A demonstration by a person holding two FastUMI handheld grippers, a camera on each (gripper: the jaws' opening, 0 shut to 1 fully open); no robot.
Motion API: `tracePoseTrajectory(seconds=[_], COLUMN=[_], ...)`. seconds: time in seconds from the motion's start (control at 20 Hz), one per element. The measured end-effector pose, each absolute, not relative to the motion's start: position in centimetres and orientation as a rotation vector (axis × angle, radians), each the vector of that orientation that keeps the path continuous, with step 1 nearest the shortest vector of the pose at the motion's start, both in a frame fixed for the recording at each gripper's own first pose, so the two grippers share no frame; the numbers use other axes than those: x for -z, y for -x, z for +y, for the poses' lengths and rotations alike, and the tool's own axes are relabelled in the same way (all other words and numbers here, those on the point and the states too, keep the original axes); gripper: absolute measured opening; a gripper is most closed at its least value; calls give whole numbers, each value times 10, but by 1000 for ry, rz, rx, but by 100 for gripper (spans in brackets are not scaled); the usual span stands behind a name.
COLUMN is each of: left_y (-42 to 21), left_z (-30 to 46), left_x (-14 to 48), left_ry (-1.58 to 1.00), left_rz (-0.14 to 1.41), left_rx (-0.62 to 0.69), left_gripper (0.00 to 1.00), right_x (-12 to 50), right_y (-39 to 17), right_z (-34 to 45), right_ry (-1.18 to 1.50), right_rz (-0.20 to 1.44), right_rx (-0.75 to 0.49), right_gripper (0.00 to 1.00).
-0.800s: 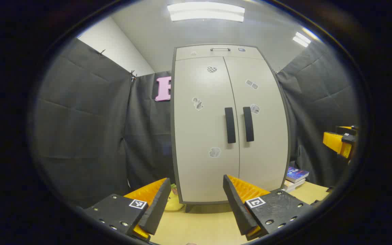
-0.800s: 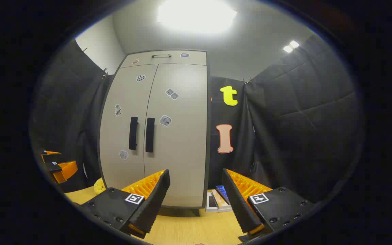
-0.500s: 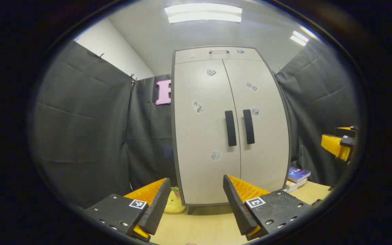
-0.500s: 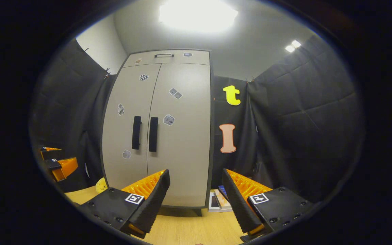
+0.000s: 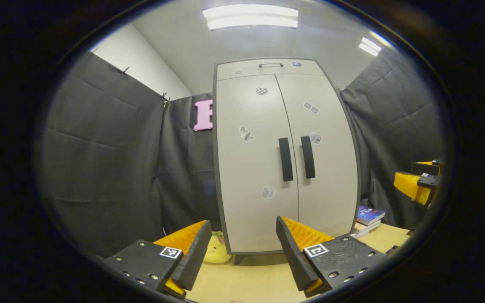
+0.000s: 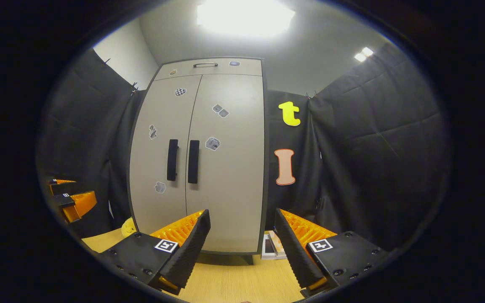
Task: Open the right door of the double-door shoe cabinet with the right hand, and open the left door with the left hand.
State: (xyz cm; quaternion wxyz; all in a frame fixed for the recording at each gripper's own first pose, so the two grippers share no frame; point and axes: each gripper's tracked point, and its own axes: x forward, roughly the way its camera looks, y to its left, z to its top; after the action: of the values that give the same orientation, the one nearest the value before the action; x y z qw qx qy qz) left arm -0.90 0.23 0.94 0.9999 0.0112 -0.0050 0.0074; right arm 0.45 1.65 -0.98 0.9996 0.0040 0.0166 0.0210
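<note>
The tall pale grey double-door shoe cabinet (image 5: 286,160) is seen ahead of and above both sets of fingers, standing on the light wooden bench (image 5: 251,280) with both doors shut. The left gripper (image 5: 242,248) is held with its fingers spread and nothing between them; the right gripper (image 6: 242,242) is likewise spread and empty. Compared with the frames a moment earlier, the cabinet has shifted only slightly in each view, so a small re-aiming of both hands is indicated and no real closing-in. The black vertical right door handle (image 6: 193,161) lies up and left of the right fingers, the black vertical left door handle (image 5: 285,159) above the left fingers' gap. Both handles remain untouched, so the task is judged barely begun.
</note>
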Motion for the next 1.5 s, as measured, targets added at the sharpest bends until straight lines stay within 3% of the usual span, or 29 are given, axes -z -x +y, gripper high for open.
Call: tracePoseTrajectory(seconds=[0.6, 1.5], left_y=[25, 61], left_z=[19, 82], left_x=[-4, 4], left_ry=[-25, -52], left_rz=[0, 20], left_rx=[-47, -195], left_gripper=[89, 89], right_x=[-9, -46], right_y=[-35, -140], right_z=[52, 116], right_ry=[-7, -41], right_rz=[23, 0], right_rx=[-119, -234], right_gripper=[96, 95])
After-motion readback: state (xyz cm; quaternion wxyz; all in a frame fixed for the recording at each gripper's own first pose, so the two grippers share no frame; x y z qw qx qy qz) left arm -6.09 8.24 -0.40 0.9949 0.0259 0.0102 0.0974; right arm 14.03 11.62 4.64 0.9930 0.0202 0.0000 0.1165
